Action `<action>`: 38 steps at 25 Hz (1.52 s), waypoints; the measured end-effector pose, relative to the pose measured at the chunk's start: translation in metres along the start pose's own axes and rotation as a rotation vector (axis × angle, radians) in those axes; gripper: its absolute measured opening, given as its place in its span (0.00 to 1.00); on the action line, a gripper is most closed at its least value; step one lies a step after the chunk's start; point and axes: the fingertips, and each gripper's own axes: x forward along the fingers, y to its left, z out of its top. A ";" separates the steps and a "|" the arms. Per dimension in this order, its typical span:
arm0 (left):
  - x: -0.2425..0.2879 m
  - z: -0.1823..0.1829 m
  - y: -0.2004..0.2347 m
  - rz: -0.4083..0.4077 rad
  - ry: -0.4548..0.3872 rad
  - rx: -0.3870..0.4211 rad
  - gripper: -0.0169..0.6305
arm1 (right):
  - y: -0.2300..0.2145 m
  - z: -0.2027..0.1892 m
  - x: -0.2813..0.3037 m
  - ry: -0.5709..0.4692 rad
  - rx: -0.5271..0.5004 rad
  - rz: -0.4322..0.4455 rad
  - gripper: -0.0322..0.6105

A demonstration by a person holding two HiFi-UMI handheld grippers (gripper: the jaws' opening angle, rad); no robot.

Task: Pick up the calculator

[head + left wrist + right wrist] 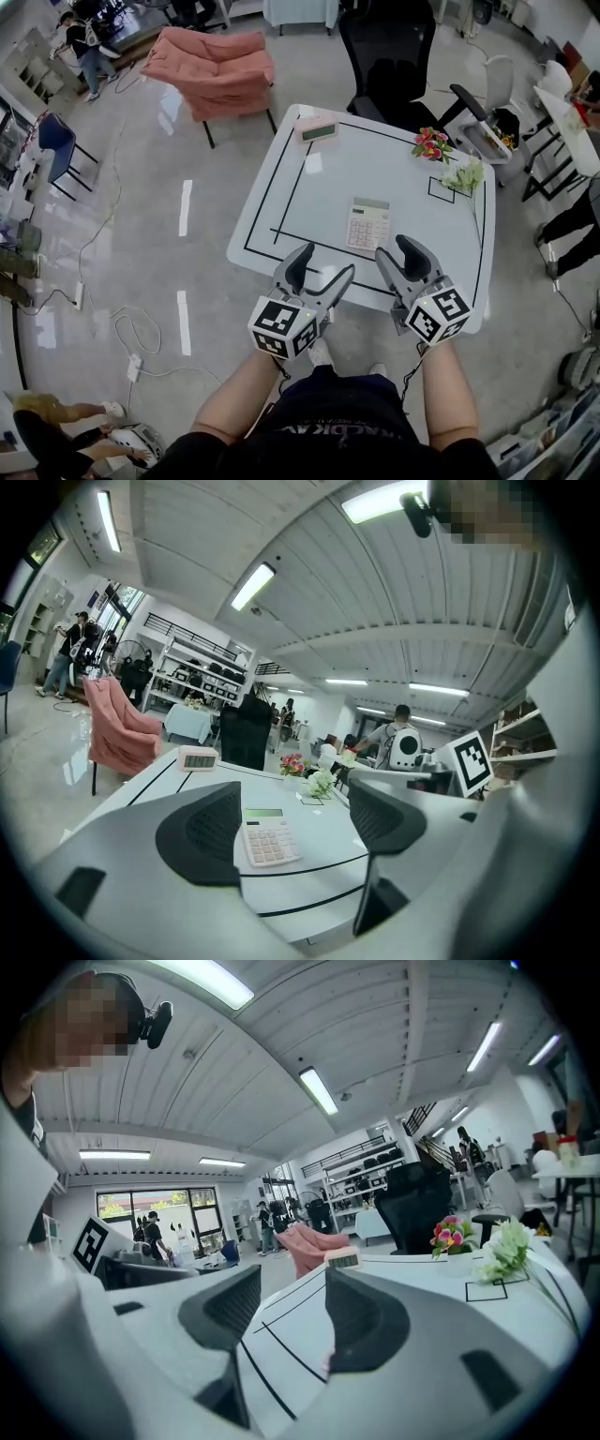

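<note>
Calculator [368, 226] lies flat on the bench [328, 183], not yet grasped. Left hand-held gripper [326, 261] and right hand-held gripper [394, 248] are both spread and empty, apparently just short of it.

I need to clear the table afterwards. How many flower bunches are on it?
2: a pink bunch at the far right corner of the table, and a white bunch just nearer beside it.

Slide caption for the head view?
Open left hand-held gripper and open right hand-held gripper poised before the calculator on the white table.
</note>
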 end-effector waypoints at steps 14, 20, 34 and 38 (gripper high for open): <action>0.004 0.001 0.008 -0.034 0.020 -0.007 0.56 | -0.003 -0.005 0.015 0.013 0.019 -0.014 0.36; 0.020 0.003 0.012 0.001 0.016 -0.019 0.56 | -0.028 -0.007 0.027 0.033 0.028 0.012 0.36; 0.086 -0.017 0.016 0.076 0.074 -0.053 0.56 | -0.127 -0.042 0.067 0.156 0.091 0.052 0.36; 0.102 -0.020 0.021 0.096 0.085 -0.070 0.56 | -0.150 -0.058 0.083 0.214 0.106 0.069 0.36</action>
